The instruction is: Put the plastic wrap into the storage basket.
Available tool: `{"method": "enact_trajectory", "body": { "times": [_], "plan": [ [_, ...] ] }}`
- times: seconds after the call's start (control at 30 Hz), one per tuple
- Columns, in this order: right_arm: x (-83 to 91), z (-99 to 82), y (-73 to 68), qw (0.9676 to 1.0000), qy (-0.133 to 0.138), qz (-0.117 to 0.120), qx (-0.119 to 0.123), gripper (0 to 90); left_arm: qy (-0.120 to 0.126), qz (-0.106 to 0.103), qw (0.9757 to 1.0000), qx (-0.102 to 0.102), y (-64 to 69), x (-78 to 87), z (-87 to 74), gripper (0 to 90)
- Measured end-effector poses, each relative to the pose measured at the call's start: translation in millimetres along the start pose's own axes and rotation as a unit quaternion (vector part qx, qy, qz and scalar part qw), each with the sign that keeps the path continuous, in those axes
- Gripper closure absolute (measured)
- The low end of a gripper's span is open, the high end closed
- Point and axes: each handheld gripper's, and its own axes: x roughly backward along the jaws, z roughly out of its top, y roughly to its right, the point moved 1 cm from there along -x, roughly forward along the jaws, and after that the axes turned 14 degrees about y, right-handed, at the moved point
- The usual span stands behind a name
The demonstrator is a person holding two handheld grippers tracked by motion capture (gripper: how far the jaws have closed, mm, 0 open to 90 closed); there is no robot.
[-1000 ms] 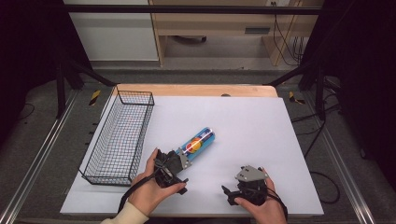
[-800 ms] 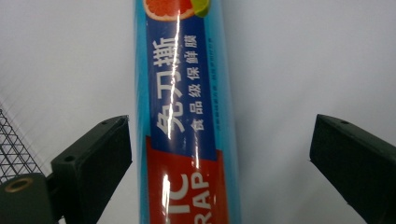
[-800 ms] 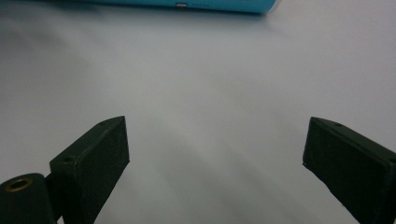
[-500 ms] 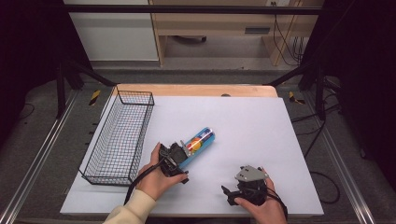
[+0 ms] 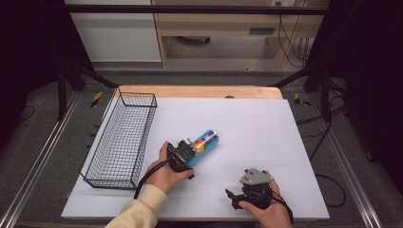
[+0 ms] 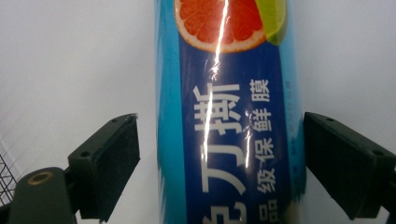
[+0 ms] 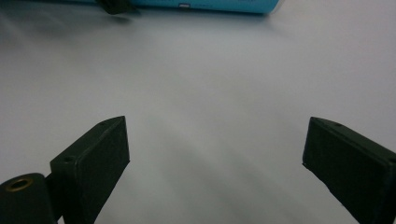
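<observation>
A blue tube-shaped box of cling film (image 5: 205, 142) with fruit pictures lies on the white table top, pointing up and to the right. My left gripper (image 5: 188, 153) is at its near end, open, with a jaw on either side of the box. In the left gripper view the box (image 6: 229, 116) runs up between the two black jaws with a gap on each side. My right gripper (image 5: 233, 197) rests open near the front edge, nothing between its jaws (image 7: 215, 163). The box's edge (image 7: 210, 4) lies far ahead of it.
A black wire basket (image 5: 121, 137) stands empty along the left side of the white table top (image 5: 247, 123). A wooden strip (image 5: 199, 91) borders the far edge. Metal rails and cables lie on the floor on both sides.
My left gripper has moved forward and to the right, up to the box, so that its jaws now straddle the box's near end. The right gripper has stayed put.
</observation>
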Motion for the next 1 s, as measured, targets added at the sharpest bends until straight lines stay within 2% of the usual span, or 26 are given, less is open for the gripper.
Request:
{"method": "enact_trajectory", "body": {
  "times": [0.5,0.87,1.0],
  "plan": [
    [0.0,-0.1,-0.3,1.0000,-0.002,0.003,0.000,7.6,-0.002,-0.005,1.0000,0.006,-1.2,-6.7,3.9,17.2],
    [-0.1,-0.4,-0.2,1.0000,-0.002,0.004,0.000,7.7,-0.006,-0.017,0.9998,0.012,-2.7,-7.3,5.7,24.9],
    [-0.2,-0.5,-0.3,1.0000,-0.003,0.005,0.001,7.6,-0.006,-0.028,0.9994,0.021,-3.8,-7.6,5.5,27.6]
  ]
}}
